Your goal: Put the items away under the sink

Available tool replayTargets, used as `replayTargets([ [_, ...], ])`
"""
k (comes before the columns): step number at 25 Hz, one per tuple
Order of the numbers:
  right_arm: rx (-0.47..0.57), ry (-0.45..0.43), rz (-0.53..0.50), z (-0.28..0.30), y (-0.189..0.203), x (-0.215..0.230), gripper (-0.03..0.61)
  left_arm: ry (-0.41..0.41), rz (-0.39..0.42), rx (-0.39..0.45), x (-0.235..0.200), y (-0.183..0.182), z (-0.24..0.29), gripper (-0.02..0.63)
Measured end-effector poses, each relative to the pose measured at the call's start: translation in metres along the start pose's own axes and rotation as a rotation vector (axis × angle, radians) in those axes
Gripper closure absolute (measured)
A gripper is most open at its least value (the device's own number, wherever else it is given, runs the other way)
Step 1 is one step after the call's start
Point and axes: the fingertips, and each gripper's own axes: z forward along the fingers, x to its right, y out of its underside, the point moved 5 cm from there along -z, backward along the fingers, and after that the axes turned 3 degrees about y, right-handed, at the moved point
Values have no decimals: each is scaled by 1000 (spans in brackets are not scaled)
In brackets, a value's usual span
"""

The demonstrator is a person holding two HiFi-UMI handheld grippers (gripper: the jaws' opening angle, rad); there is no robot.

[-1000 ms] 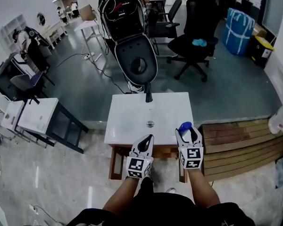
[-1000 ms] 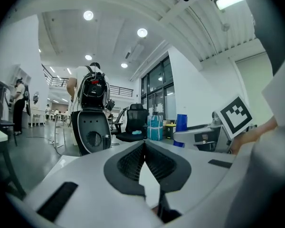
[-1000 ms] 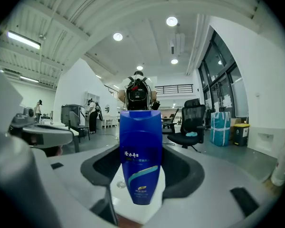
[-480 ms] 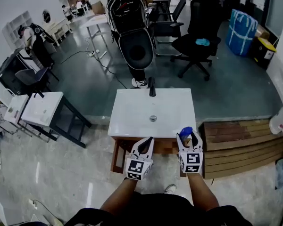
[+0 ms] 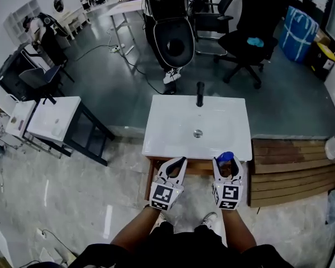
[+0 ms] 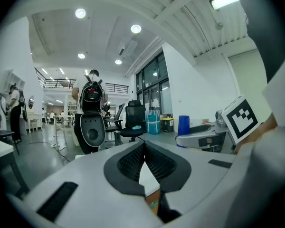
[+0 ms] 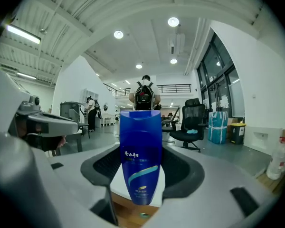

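**Blue bottle in the right gripper, just short of the sink**

The right gripper (image 5: 228,162), low and right of centre in the head view, pinches a blue bottle (image 7: 140,160) that stands upright between its pads, white lettering facing the camera. Beside it to the left, the left gripper (image 5: 178,162) has its jaws pressed together at the tips, with nothing between them. Both point at the near edge of a white sink (image 5: 223,119) in the middle of the frame, its basin bare white around a small drain (image 5: 197,133), with a dark faucet (image 5: 200,94) at the far rim. A strip of the wooden cabinet (image 5: 198,167) shows under that edge; its inside is hidden. Wooden steps (image 5: 293,169) lie to the right.
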Motion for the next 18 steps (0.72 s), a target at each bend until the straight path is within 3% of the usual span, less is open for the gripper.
replayTargets([
  [7,-2,-16,-5,11,19,-31,308,-6,-21,30,-17,18,4,599],
  [12,-8,-13,43,21,62,-35,307,-14,-9,14,-20,67,18,598],
  [18,-42,1,16,13,126,-47,308,-64,-13,19,-16,131,12,599],
])
